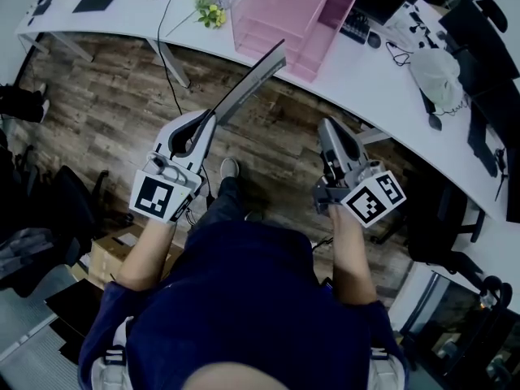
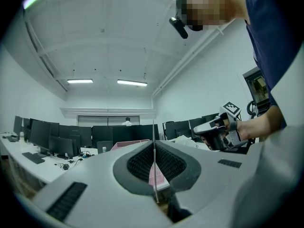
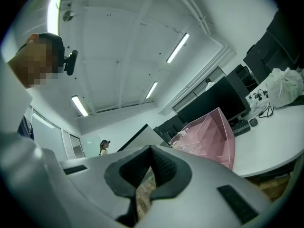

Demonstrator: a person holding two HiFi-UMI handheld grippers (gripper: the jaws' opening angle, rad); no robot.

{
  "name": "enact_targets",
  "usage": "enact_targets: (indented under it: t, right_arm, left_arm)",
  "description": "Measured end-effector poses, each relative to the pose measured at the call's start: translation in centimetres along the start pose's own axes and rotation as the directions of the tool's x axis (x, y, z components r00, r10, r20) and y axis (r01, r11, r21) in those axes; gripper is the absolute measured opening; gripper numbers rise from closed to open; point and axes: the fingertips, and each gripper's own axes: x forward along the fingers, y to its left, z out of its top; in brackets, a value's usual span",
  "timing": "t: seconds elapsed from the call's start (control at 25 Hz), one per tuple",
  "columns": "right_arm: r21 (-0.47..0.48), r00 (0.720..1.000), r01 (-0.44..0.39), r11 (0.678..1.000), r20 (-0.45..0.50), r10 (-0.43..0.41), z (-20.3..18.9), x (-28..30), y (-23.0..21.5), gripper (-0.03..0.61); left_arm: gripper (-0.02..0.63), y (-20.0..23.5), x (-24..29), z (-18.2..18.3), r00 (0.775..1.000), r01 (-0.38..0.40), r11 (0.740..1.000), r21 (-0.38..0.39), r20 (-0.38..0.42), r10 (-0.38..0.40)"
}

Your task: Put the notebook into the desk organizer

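The thin flat grey notebook (image 1: 253,81) is in the air, gripped by its lower end in the left tongs (image 1: 213,120), whose jaws are pressed almost together on it. In the left gripper view it shows edge-on as a fine upright line between the black ribbed pads (image 2: 137,163). From the tongs it slants up and away over the brown wood-plank floor (image 1: 122,112), towards the pink translucent plastic desk organizer (image 1: 284,19). Its far end reaches the organizer's front edge in the head view. In the right gripper view a gap shows between the two, so the notebook is outside the organizer.

The organizer stands open-topped on the long white curved desk (image 1: 390,88). A small bunch of yellow flowers (image 1: 213,15) lies just to its left, a black keyboard (image 1: 355,27) lies just beside its right end, and a crumpled white bag (image 1: 437,75) lies farther along.

The right tongs (image 1: 329,128) are held beside the left, over the floor in front of the desk, with the jaws closed together and nothing between them.
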Motion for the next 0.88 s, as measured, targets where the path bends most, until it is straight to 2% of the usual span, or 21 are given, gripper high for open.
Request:
enact_targets:
  t: [0.88]
  right_arm:
    - [0.021, 0.997, 0.066, 0.998, -0.031, -0.065, -0.2, 12.9, -3.8, 0.003]
  left_arm:
    - [0.034, 12.8, 6.7, -2.4, 0.999, 0.046, 0.998, -0.044, -0.006, -0.047]
